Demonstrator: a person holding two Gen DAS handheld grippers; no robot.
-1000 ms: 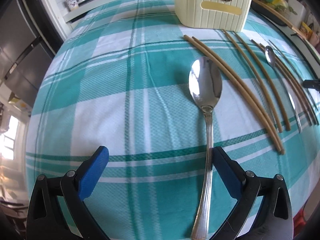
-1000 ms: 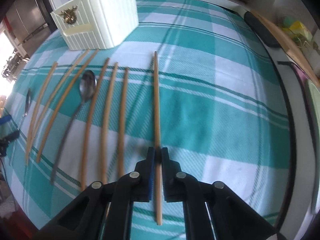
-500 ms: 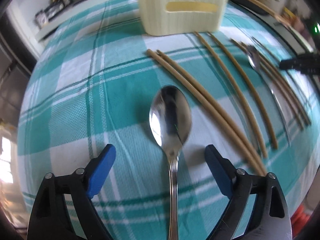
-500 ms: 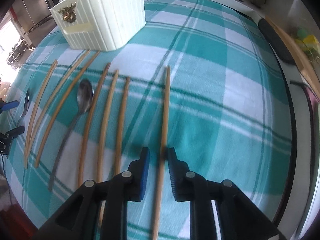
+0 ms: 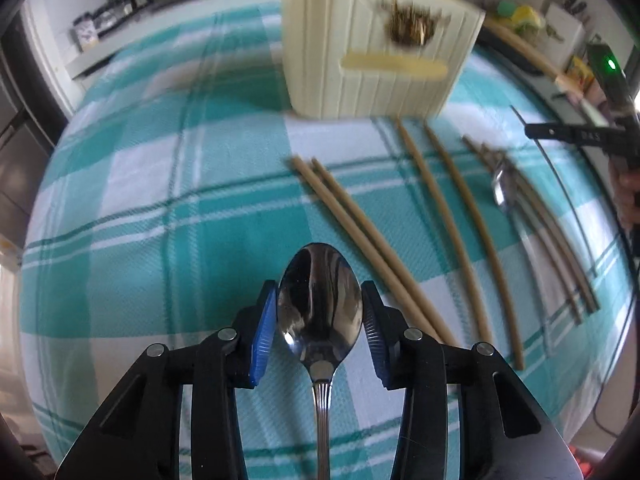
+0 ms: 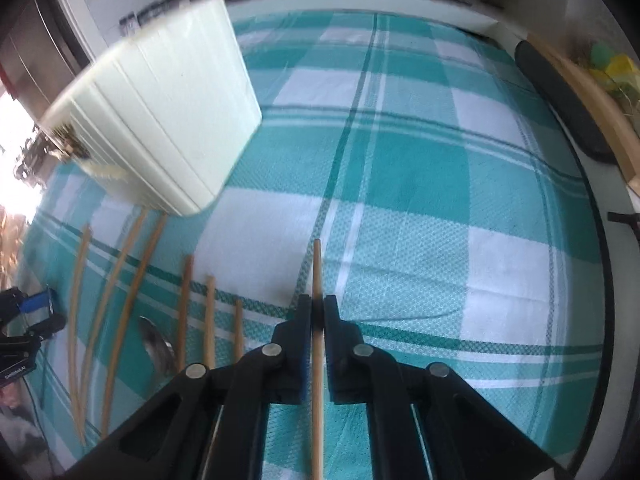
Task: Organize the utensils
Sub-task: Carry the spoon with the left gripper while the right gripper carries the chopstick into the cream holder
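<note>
We are over a table covered with a teal and white checked tablecloth (image 6: 420, 184), and a kitchen counter with small jars runs along the top of both frames. The biggest thing on the cloth is the cream ribbed utensil holder (image 5: 372, 52), at the upper centre of the left view and the upper left of the right view; we judge the utensils are meant to go into it.

Below the holder, wooden chopsticks (image 5: 464, 216) lie in a loose row, nearly parallel, with a second spoon (image 5: 505, 188) among them at the right of the left view. Laid out flat and apart like this, each piece can be taken one by one.

Our left gripper (image 5: 319, 320) points forward toward the holder, low in the frame. Its blue pads sit on both sides of the bowl of a steel spoon (image 5: 320, 304) and seem to press its edges, so we believe the spoon is clamped; whether it is already off the cloth we cannot tell.

Our right gripper (image 6: 317, 320) points forward too, with its jaws closed tightly on one single chopstick (image 6: 317, 272), whose tip sticks out toward the centre of the frame, right of the holder.
</note>
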